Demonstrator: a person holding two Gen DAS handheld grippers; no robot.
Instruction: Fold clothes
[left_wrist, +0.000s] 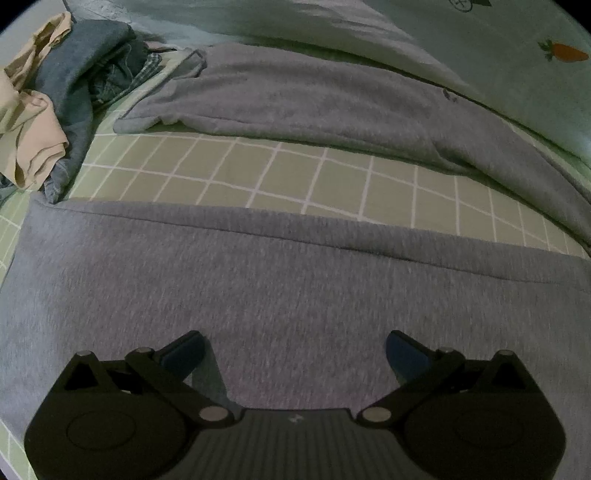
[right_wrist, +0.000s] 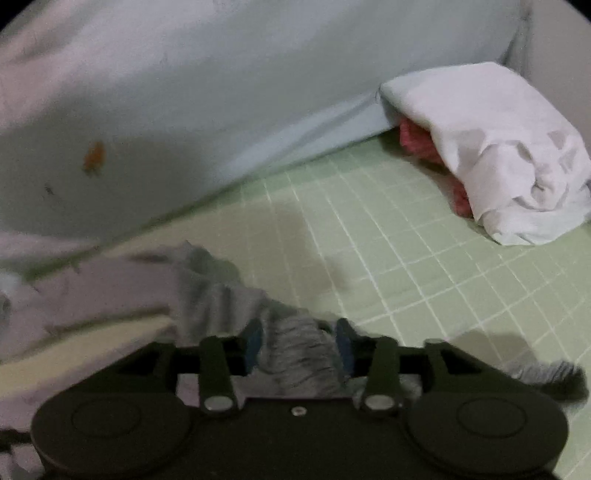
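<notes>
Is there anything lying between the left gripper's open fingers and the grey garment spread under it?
Nothing visible. The left gripper hangs open directly over the grey garment, with only bare grey cloth between its fingers.

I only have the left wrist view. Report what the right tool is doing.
Observer: The right tool has its jaws apart, with grey ribbed cloth bunched between them.
Operator: Give me what lies ahead of it.
Observer: A white bundle sits on the checked sheet, far right, against the pale cover.
Operator: Say what's under that bundle.
Observer: Pink cloth pokes out from beneath its left edge.
</notes>
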